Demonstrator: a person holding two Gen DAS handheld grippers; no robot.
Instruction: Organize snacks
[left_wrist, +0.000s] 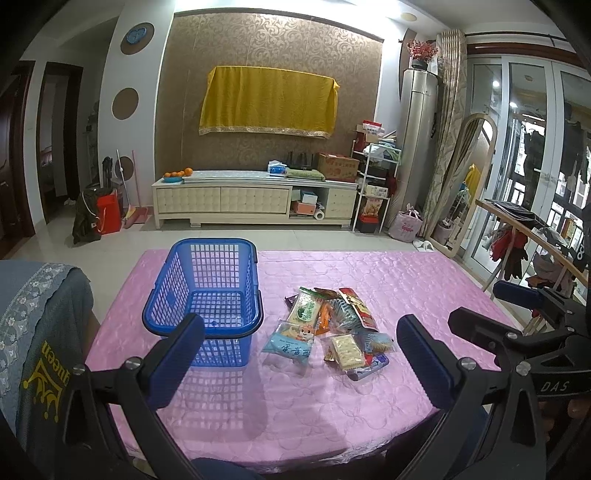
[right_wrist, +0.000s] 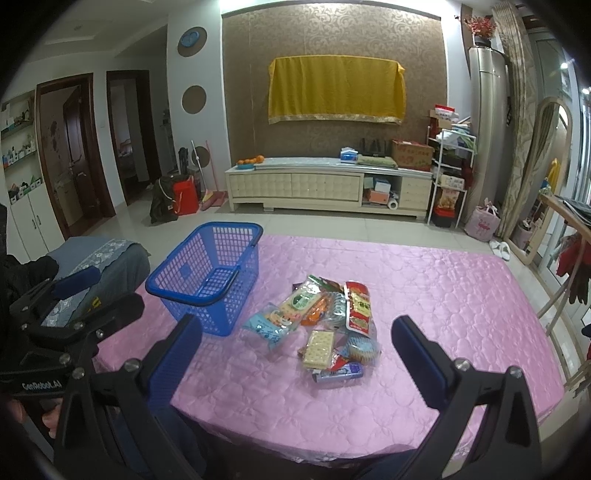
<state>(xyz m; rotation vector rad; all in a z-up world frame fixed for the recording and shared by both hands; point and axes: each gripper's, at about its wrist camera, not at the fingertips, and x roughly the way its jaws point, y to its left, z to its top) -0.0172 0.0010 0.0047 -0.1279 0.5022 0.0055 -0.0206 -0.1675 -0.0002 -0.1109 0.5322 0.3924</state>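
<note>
From the left wrist view we record the left gripper (left_wrist: 301, 345) held above the near edge of the bench (left_wrist: 424, 280), its fingers (left_wrist: 176, 360) spread wide with nothing between them. A blue plastic basket (left_wrist: 205, 288) stands upright on the pink quilted cover, left of centre, and we see no snacks in it. Just beside it to the right lies the snack pile (left_wrist: 332, 325), loosely overlapping; a light blue packet (left_wrist: 290, 341) sits nearest the basket and a cracker pack (left_wrist: 347, 351) lies at the near side. The right gripper (left_wrist: 517, 306) shows at the right edge, clear of the pile. From the right wrist view we note the right gripper (right_wrist: 297, 350), likewise above the near edge, fingers (right_wrist: 417, 356) spread apart and holding nothing. The basket (right_wrist: 210, 273) stands left of the pile (right_wrist: 321, 325), which carries a red packet (right_wrist: 359, 306) on its far right side. The left gripper (right_wrist: 77, 295) appears at the left, over a grey covered chair (right_wrist: 110, 258).
</note>
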